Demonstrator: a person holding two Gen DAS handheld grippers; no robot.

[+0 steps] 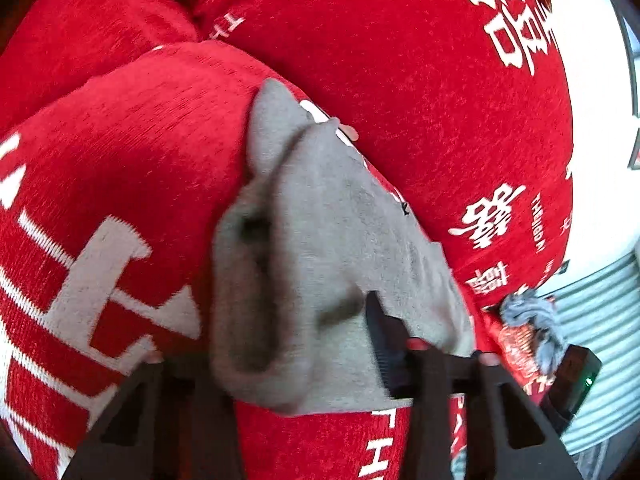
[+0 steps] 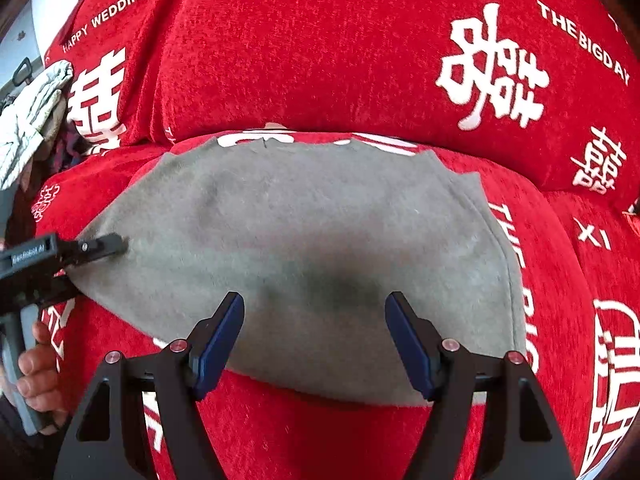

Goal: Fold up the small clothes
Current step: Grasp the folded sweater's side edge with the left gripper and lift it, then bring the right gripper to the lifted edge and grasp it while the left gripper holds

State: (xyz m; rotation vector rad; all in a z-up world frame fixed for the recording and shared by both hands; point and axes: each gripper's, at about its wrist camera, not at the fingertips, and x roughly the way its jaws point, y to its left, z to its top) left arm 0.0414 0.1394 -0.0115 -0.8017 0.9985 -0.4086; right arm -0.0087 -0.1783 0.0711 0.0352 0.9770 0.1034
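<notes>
A small grey garment (image 2: 312, 232) lies spread flat on a red sofa seat (image 2: 560, 280). My left gripper (image 2: 94, 264) comes in from the left with one finger (image 2: 108, 245) on top of the cloth's left edge and the other under it, shut on that edge. In the left wrist view the grey garment (image 1: 320, 220) bunches up between the jaws of my left gripper (image 1: 300, 320) and hides the left finger. My right gripper (image 2: 314, 344) stands open over the garment's near edge, its blue pads (image 2: 218, 340) apart with nothing pinched.
The red sofa back (image 2: 320, 60) with white lettering rises behind the seat. A pale garment heap (image 2: 36, 120) sits at the far left. A person's hand (image 2: 40, 368) holds the left gripper's handle. A blue-grey cloth (image 1: 532, 320) lies past the sofa's right end.
</notes>
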